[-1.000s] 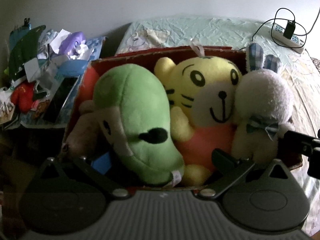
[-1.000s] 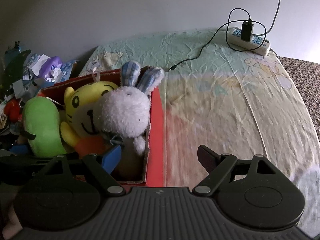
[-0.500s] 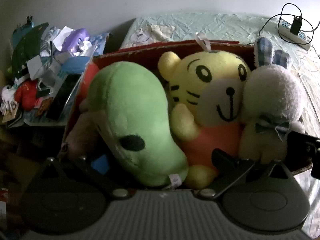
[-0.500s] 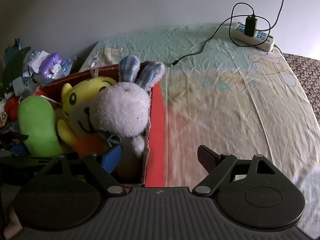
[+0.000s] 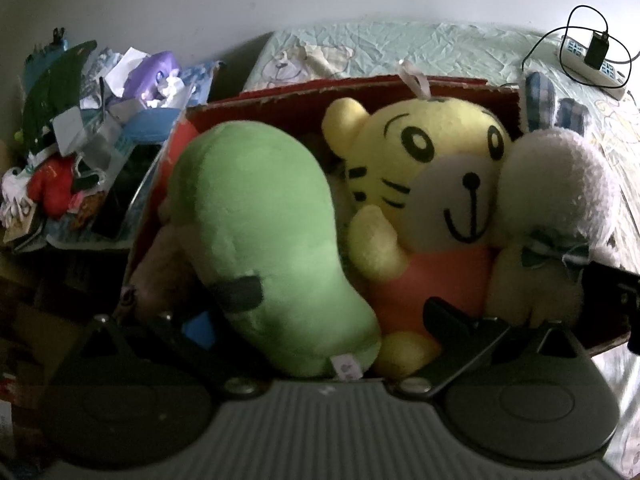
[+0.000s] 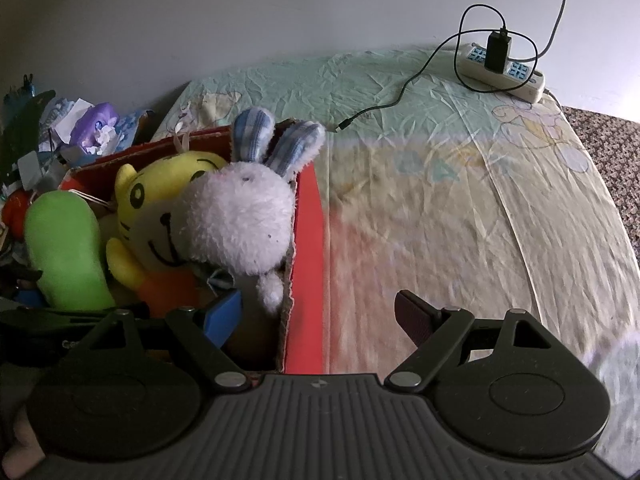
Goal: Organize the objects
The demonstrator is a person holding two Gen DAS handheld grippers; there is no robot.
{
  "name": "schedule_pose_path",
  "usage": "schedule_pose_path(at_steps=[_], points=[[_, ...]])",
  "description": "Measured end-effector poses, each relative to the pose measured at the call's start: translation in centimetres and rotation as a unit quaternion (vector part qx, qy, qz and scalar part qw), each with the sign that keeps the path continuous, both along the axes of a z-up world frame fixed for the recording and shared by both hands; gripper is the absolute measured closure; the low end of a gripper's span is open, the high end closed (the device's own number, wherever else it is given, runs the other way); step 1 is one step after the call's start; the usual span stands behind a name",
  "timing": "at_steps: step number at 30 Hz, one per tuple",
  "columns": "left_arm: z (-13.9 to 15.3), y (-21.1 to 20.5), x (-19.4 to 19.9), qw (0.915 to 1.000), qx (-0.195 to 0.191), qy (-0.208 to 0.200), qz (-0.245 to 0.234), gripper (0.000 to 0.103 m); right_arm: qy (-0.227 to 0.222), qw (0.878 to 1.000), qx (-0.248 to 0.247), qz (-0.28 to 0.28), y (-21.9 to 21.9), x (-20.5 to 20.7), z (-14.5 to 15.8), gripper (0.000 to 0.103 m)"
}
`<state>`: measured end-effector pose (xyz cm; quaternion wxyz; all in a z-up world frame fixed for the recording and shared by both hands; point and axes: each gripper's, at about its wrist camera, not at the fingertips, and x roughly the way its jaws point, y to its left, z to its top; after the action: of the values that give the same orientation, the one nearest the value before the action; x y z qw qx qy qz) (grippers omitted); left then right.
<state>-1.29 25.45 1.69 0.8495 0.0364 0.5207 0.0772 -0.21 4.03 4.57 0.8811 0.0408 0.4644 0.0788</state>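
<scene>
A red cardboard box (image 5: 460, 86) on the bed holds a green plush (image 5: 256, 216), a yellow tiger plush (image 5: 424, 152) and a white rabbit plush (image 5: 560, 176) with checked blue ears. My left gripper (image 5: 320, 322) is open at the box's near edge, its fingers on either side of the green plush's lower end and the tiger's foot. In the right wrist view the box (image 6: 308, 216) is at the left, with the rabbit (image 6: 240, 220), the tiger (image 6: 148, 200) and the green plush (image 6: 64, 248) in it. My right gripper (image 6: 316, 312) is open astride the box's right wall, blue pad inside.
A heap of papers, packets and small toys (image 5: 100, 128) lies left of the box. A white power strip (image 6: 504, 70) with a black charger and cable (image 6: 400, 96) sits at the back right of the wrinkled bedsheet (image 6: 460, 208). Brown patterned fabric (image 6: 612, 148) borders the sheet's right side.
Both cameras have drawn a little closer to the box, so the toys look larger. The green plush has rolled, its black patch sliding down and left. Both grippers stay open.
</scene>
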Motion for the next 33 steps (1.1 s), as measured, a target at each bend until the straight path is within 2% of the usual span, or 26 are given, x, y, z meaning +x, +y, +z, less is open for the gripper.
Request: schedule_pose_path(at_steps=[9,33], points=[[-0.1,0.1,-0.1,1.0000,-0.002,0.001,-0.002,0.000,-0.011,1.000,-0.025,0.010,1.1,0.3,0.4,0.018],[0.0,-0.2,-0.5,1.0000,-0.005,-0.003,-0.006,0.000,-0.016,0.999,-0.034,0.014,1.7,0.1,0.4,0.018]])
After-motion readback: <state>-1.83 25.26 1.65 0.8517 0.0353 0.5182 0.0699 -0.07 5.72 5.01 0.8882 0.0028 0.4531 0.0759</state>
